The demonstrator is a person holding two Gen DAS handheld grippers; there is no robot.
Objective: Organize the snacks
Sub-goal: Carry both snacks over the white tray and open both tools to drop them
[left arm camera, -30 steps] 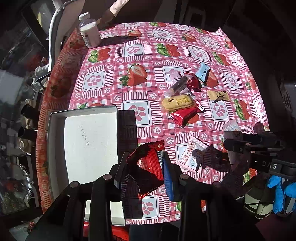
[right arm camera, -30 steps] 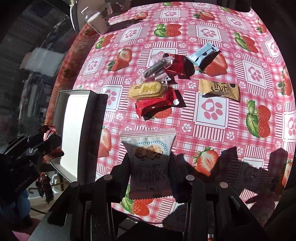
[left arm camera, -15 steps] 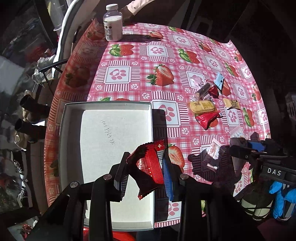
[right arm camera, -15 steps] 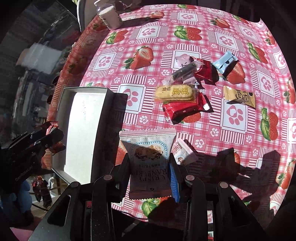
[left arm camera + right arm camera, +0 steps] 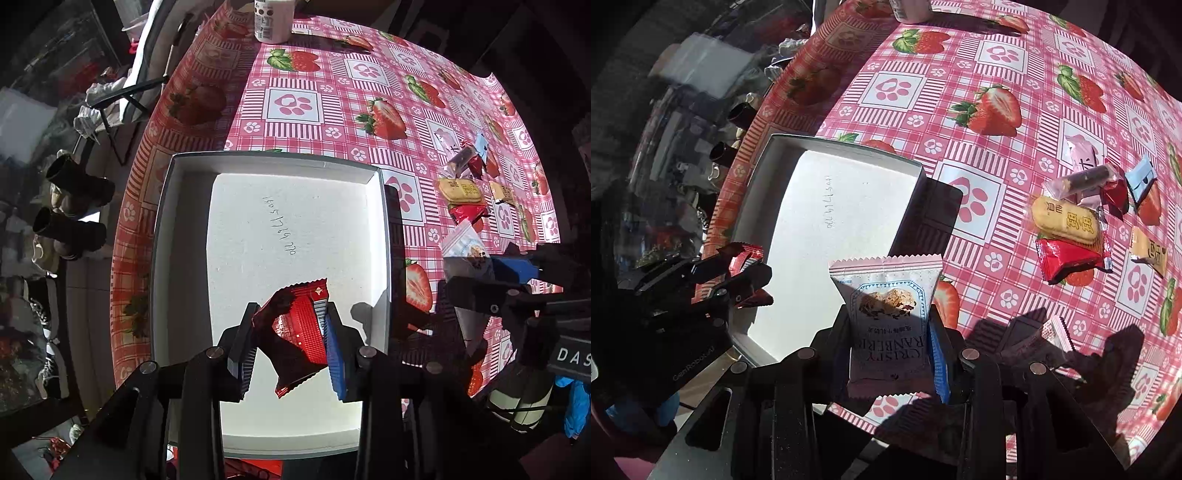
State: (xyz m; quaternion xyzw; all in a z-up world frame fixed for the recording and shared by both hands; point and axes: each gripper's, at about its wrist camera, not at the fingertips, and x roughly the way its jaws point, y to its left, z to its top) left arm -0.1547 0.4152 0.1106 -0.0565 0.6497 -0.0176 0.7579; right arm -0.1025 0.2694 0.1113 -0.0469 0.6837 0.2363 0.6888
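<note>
Table (image 5: 314,103) under pink strawberry/paw-print cloth, sunlit. White shallow box (image 5: 382,236) on it, directly below left claw (image 5: 288,343), handwriting on its floor; box sits ahead-left of right claw (image 5: 890,336), its near right corner close to that claw's tips. White bottle (image 5: 273,18) at table's far edge, well beyond both claws. Left claw clenched on red snack packet (image 5: 299,325), packet tilted, hanging over box interior, not touching the floor as far as visible. Right claw clenched on pink cranberry crisp packet (image 5: 886,295), upright between pads, over box's right wall and the cloth beside it. Loose snack pile well ahead-right of right claw: yellow biscuit pack (image 5: 1063,221), red wrapper (image 5: 1067,258) touching it, dark stick in clear wrap (image 5: 1082,181), light-blue packet (image 5: 1141,177), tan packet (image 5: 1148,251). One small pink packet (image 5: 1049,332) just right of right claw, in shadow.
</note>
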